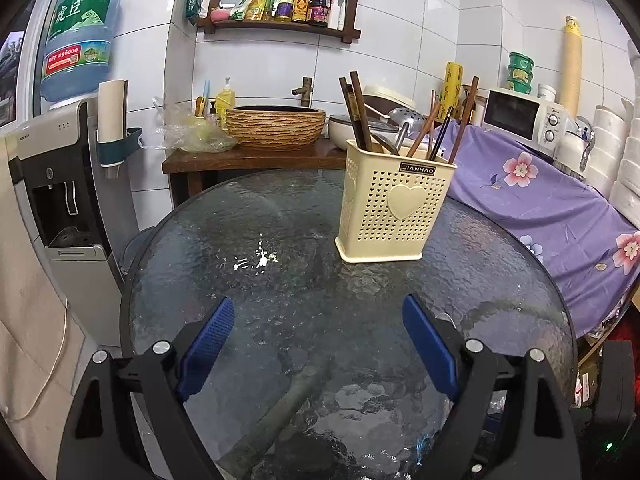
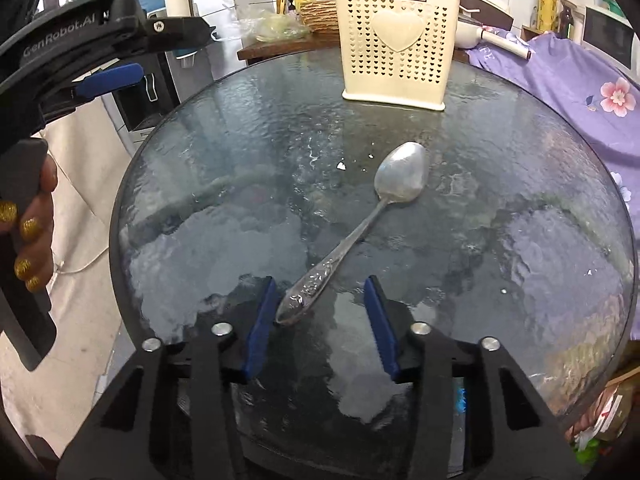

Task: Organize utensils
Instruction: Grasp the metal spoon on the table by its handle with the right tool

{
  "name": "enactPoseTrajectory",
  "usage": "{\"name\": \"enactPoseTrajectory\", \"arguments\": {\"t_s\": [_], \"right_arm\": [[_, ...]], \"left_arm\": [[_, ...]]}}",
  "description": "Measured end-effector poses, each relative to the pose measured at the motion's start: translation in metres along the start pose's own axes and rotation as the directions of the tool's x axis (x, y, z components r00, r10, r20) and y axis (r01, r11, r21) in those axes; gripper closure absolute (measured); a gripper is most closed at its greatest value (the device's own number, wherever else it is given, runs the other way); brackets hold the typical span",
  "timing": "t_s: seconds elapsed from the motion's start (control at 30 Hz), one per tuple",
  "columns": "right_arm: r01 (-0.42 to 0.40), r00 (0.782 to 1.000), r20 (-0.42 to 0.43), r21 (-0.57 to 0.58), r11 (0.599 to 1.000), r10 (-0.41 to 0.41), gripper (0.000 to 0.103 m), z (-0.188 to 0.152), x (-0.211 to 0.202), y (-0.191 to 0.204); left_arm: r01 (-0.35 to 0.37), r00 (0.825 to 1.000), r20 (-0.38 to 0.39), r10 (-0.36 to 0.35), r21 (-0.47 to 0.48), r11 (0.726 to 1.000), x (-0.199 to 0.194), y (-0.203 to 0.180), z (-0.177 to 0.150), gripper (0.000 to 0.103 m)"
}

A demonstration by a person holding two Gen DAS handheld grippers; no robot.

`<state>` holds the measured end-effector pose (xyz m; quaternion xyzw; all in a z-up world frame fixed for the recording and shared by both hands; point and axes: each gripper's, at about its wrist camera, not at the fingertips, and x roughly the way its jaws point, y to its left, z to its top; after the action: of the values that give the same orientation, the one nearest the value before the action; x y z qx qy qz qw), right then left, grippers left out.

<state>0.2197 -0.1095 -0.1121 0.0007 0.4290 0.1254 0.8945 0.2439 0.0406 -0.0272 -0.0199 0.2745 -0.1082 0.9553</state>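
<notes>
A cream perforated utensil holder (image 1: 394,208) held chopsticks (image 1: 357,110) and a ladle (image 1: 402,120). The spoon (image 2: 360,232) lay on the glass table (image 2: 200,184), its handle between the right gripper's (image 2: 322,294) open jaws, untouched. The left gripper (image 1: 318,312) gaped empty.

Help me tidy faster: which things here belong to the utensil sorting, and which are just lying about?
Belongs: spoon, cream utensil holder, chopsticks, right hand-held gripper.
Lying about: microwave, water jug, bottles, basin.
</notes>
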Motion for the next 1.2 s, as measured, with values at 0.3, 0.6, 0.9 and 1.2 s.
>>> {"name": "enactPoseTrajectory", "arguments": {"t_s": [0.3,0.6,0.9,1.2], "right_arm": [[0.003,1.000,0.022,-0.017,1.000,-0.002,0.088,-0.013,-0.014,-0.022],[-0.020,0.995,0.100,-0.009,1.000,0.021,0.097,-0.014,-0.032,-0.036],[-0.027,0.995,0.092,0.007,1.000,0.026,0.095,-0.011,-0.035,-0.043],[-0.028,0.996,0.081,0.042,0.999,0.024,0.075,0.007,-0.018,-0.046]], "left_arm": [[0.030,0.999,-0.028,-0.030,0.004,1.000,0.002,-0.010,-0.007,0.019],[0.049,0.998,-0.036,-0.048,0.018,0.999,0.001,-0.019,-0.009,0.019],[0.057,0.998,-0.038,-0.057,0.017,0.998,0.002,-0.024,-0.012,0.019],[0.054,0.998,-0.045,-0.053,0.023,0.998,0.004,-0.024,-0.012,0.019]]}}
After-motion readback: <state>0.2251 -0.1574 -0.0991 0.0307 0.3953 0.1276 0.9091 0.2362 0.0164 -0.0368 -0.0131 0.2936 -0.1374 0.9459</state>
